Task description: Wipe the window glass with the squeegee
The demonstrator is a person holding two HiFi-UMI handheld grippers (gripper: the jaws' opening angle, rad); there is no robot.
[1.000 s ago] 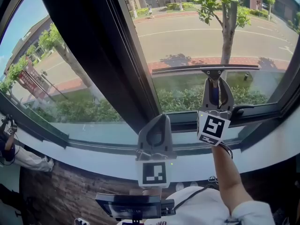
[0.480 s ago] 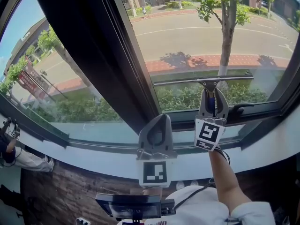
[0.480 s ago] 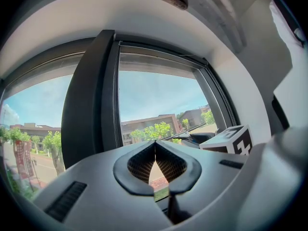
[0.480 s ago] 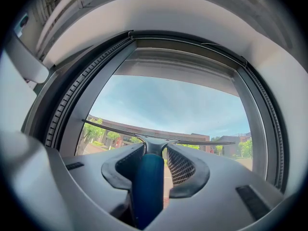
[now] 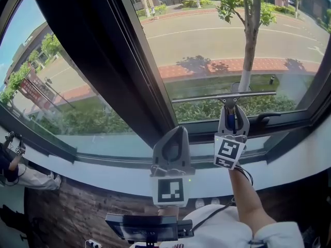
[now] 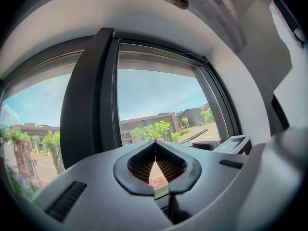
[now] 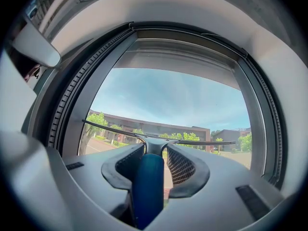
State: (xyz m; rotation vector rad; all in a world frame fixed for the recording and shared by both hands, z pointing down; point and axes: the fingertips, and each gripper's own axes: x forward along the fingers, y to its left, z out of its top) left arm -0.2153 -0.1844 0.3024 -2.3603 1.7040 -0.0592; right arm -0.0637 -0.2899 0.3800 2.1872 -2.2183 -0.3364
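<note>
Window cleaning, lower right pane: the right gripper (image 5: 232, 111) pinches the blue handle of a slim, dark-bladed squeegee (image 5: 223, 96). In the right gripper view the handle sits wedged between the two mesh-faced pads, and the blade spreads wide across the view above them. From the head view the blade lies nearly level, low on the clear window glass (image 5: 232, 40), just above the dark lower window frame (image 5: 289, 119). It appears to rest against the pane, though contact cannot be confirmed.

The left gripper (image 5: 176, 133) hangs near the white window sill (image 5: 103, 175), in front of the broad dark mullion (image 5: 103, 61). Its jaws are pressed together at the tips with nothing between them.

The work looks to be mid-pass on the bottom strip of the right pane. The next move probably calls for even pressure along the whole blade as it runs to the frame edge. After that comes a lift clear and a fresh start on an unwiped stretch, with the handle kept firmly gripped.
</note>
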